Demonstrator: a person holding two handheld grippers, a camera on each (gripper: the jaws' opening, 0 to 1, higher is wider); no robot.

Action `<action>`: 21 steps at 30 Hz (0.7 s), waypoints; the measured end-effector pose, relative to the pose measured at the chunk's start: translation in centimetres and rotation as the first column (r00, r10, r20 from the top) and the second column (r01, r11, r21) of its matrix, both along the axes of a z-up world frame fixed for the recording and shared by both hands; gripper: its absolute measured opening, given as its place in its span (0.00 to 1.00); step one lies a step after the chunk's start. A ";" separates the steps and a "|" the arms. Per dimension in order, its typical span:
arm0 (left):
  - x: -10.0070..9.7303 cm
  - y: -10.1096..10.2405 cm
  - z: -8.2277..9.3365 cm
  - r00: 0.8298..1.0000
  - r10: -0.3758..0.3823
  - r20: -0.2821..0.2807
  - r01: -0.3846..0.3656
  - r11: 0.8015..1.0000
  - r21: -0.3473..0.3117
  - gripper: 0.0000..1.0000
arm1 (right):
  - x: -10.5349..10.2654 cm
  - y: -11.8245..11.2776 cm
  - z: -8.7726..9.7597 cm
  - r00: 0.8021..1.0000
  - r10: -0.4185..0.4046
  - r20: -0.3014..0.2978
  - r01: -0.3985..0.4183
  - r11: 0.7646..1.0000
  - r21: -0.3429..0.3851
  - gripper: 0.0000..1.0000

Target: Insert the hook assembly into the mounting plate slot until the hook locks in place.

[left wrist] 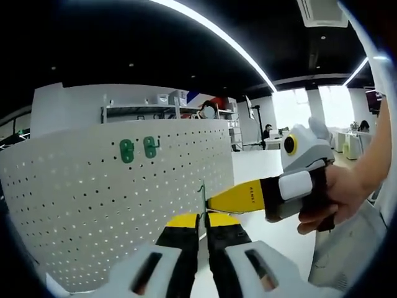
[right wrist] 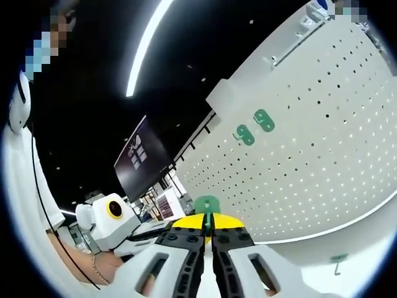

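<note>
The left gripper view faces the white pegboard (left wrist: 118,198) squarely from near, level. The right gripper view is rolled, the pegboard (right wrist: 310,155) slanting across its right half. Both share its two green hooks (left wrist: 138,149) (right wrist: 254,127).

ceiling light strip (left wrist: 217,31) | shelving rack (left wrist: 167,108) | dark wall screen (right wrist: 139,158)

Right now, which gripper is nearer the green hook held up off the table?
Right, barely. The right gripper is shut on the green hook; the left gripper has its tips at the hook's wire end, grip unclear.
</note>
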State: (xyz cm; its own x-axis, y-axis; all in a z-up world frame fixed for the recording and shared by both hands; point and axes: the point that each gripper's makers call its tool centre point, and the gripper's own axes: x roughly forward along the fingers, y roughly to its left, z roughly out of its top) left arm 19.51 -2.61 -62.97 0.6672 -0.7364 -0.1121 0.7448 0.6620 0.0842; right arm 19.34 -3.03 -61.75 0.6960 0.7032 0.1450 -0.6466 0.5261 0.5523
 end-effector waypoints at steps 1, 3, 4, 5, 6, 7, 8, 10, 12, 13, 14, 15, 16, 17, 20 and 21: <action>0.0 0.0 -0.1 1.000 -0.003 0.003 0.003 1.000 0.011 0.10 | 0.0 -0.1 0.0 1.000 -0.001 -0.001 0.001 1.000 0.001 0.00; 0.2 0.1 -0.4 1.000 0.009 0.014 -0.009 0.999 0.035 0.24 | 0.1 -0.1 0.0 1.000 0.003 -0.006 -0.003 1.000 0.008 0.00; 0.2 0.1 -0.5 1.000 0.015 0.014 -0.016 0.999 0.039 0.29 | 0.1 -0.1 0.0 1.000 0.003 -0.008 -0.003 1.000 0.008 0.00; 0.3 0.2 -0.6 1.000 0.020 0.009 -0.020 0.999 0.040 0.33 | 0.0 0.0 -0.1 1.000 0.006 -0.008 -0.006 1.000 0.004 0.00; 0.3 0.2 -0.6 1.000 0.019 0.003 -0.019 0.999 0.039 0.36 | 0.0 0.0 -0.1 1.000 0.005 -0.008 -0.005 1.000 0.004 0.00; 0.3 0.2 -0.7 1.000 0.018 -0.003 -0.018 0.999 0.039 0.38 | 0.0 0.0 -0.1 1.000 0.007 -0.010 -0.007 1.000 0.008 0.00; 0.4 0.2 -0.8 1.000 0.018 -0.005 -0.017 0.999 0.040 0.41 | 0.0 0.0 -0.1 1.000 0.009 -0.011 -0.009 1.000 0.007 0.00; 0.4 0.2 -1.0 1.000 0.021 -0.008 -0.020 0.999 0.050 0.50 | 0.0 0.1 -0.1 1.000 0.010 -0.010 -0.010 1.000 0.004 0.00; 0.4 0.1 -1.1 1.000 0.018 -0.008 -0.018 0.999 0.050 0.56 | 0.0 0.2 -0.2 1.000 0.014 -0.013 -0.014 1.000 0.004 0.00; 0.4 0.0 -1.1 1.000 0.019 -0.009 -0.018 0.998 0.053 0.60 | 0.0 0.2 -0.2 1.000 0.013 -0.013 -0.013 1.000 0.004 0.00; 0.4 0.1 -1.2 1.000 0.024 -0.009 -0.024 0.998 0.057 0.66 | 0.0 0.2 -0.2 1.000 0.016 -0.015 -0.015 1.000 0.006 0.00; 0.5 0.1 -1.3 1.000 0.029 -0.008 -0.028 0.998 0.060 0.70 | -0.1 0.2 -0.2 1.000 0.016 -0.015 -0.016 1.000 0.006 0.00; 0.5 0.1 -1.4 0.999 0.031 -0.008 -0.031 0.998 0.061 0.73 | -0.1 0.2 -0.3 1.000 0.016 -0.015 -0.016 1.000 0.004 0.00; 0.6 0.2 -1.5 0.999 0.038 -0.012 -0.037 0.998 0.060 0.78 | -0.1 0.2 -0.3 1.000 0.016 -0.015 -0.016 1.000 0.006 0.00; 0.7 0.3 -1.6 0.999 0.048 -0.017 -0.047 0.998 0.051 0.87 | -0.1 0.2 -0.3 1.000 0.017 -0.019 -0.017 1.000 0.010 0.00; 0.7 0.3 -1.8 0.999 0.049 -0.024 -0.048 0.998 0.052 0.88 | -0.1 0.2 -0.3 1.000 0.018 -0.020 -0.018 1.000 0.011 0.00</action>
